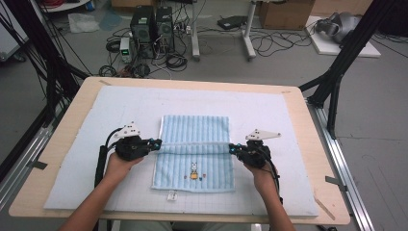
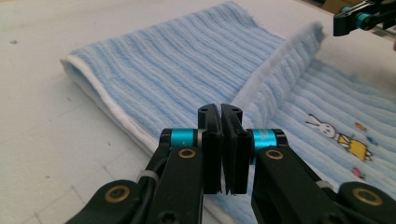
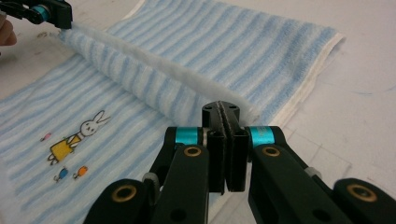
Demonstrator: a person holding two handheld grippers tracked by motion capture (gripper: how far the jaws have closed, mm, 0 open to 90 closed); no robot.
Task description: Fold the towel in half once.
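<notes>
While a light-blue striped towel [image 1: 195,154] lay near the middle of a pale gridded mat [image 1: 77,139] on a wooden table [image 1: 317,144], it was gripped at both side edges: the left gripper [image 1: 158,144] was clamped on the left edge and the right gripper [image 1: 232,148] on the right edge, each pair of jaws pressed together with a thin layer of cloth pinched between the pads. A raised fold [image 1: 195,143] was stretched taut between the two grippers, running straight across the towel at about mid-length. In the left gripper view the white-bordered far end of the towel [image 2: 154,70] was seen lying flat on the mat, with the right gripper [image 2: 359,18] at the opposite end of the fold; in the right gripper view the fold [image 3: 140,74] was seen running away toward the left gripper [image 3: 51,14]. Bare mat was left open on every side of the towel, widest toward the far edge and the two sides, narrower toward the person's side of the table. A small cartoon rabbit [image 1: 193,170] in a yellow dress was printed on the near half, and a white tag [image 1: 171,195] hung from the near hem; whatever was written on it was too small to be read. Computer towers [image 1: 153,31] and tangled cables [image 1: 269,43] were spread over the floor beyond the table.
</notes>
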